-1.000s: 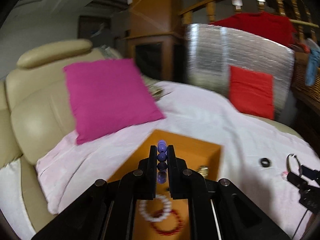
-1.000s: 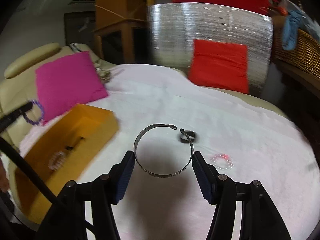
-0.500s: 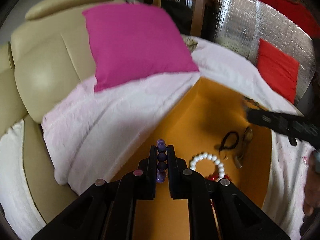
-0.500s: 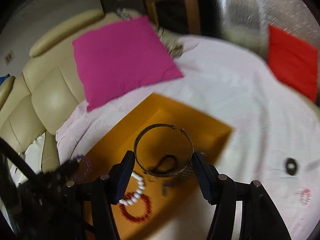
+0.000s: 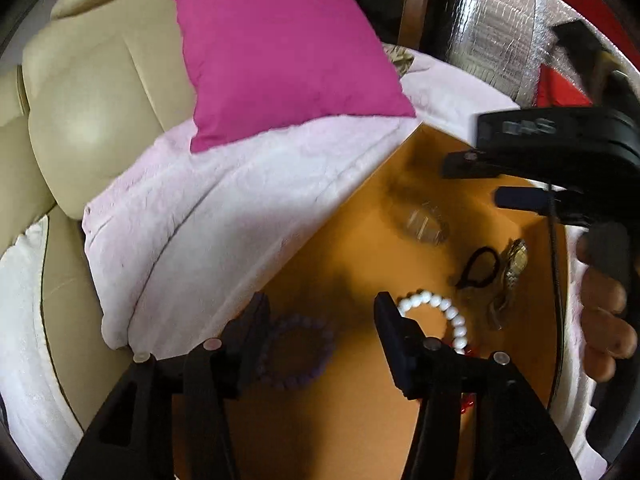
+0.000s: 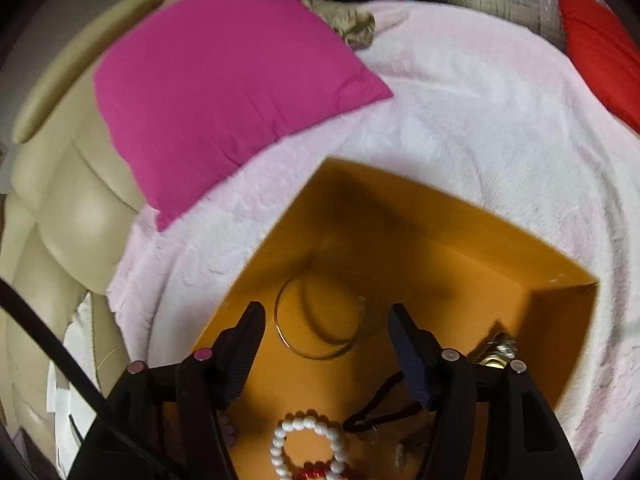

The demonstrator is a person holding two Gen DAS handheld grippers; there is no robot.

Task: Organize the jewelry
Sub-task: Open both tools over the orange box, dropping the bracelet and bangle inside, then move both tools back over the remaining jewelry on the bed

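Observation:
An orange box (image 5: pixel 360 208) lies on a pink blanket. In the left wrist view my left gripper (image 5: pixel 320 320) hangs over it with its jaws opening. The purple bead bracelet (image 5: pixel 296 348) is blurred and loose between them, close to the left finger, touching no pad. In the right wrist view my right gripper (image 6: pixel 326 334) is over the box (image 6: pixel 440 200), its jaws opening too. The silver bangle (image 6: pixel 320 320) is blurred and free between its fingers. My right gripper (image 5: pixel 472 182) also shows in the left wrist view above the blurred bangle (image 5: pixel 424 224).
In the box lie a white pearl bracelet (image 5: pixel 436 312), a red bead bracelet (image 6: pixel 316 474), a black hair tie (image 5: pixel 480 266) and a watch (image 5: pixel 514 264). A magenta cushion (image 5: pixel 280 56) leans on the beige sofa (image 5: pixel 100 100). A person's hand (image 5: pixel 604 320) is at the right.
My left jaws have opened and let go of the purple bracelet, which now sits low in the box. The right gripper moved over the box and the bangle has come free of its pads.

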